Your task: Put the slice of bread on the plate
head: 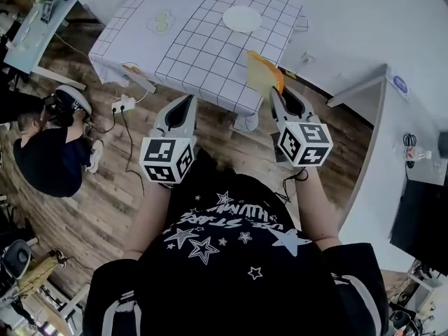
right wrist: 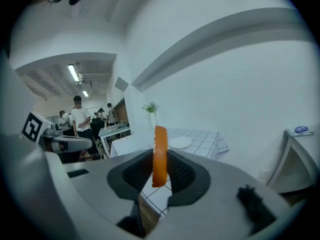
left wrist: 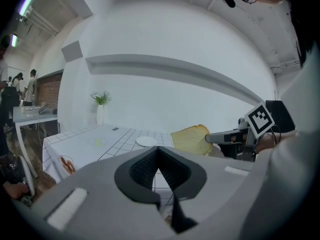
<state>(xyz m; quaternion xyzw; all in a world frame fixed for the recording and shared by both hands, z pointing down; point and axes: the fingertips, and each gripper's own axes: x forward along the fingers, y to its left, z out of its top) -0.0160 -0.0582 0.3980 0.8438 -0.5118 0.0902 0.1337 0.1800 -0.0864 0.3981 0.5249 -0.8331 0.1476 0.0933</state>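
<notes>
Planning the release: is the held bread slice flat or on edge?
On edge. The slice of bread stands upright between the jaws of the right gripper, showing only its thin orange crust in that gripper's view.

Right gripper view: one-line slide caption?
Right gripper shut on a slice of bread held edge-on, white plate on the checked table ahead.

Yellow bread slice [head: 262, 74], seemingly orange-crusted, white plate [head: 241, 18], black-gridded white tablecloth [head: 203, 47]
</notes>
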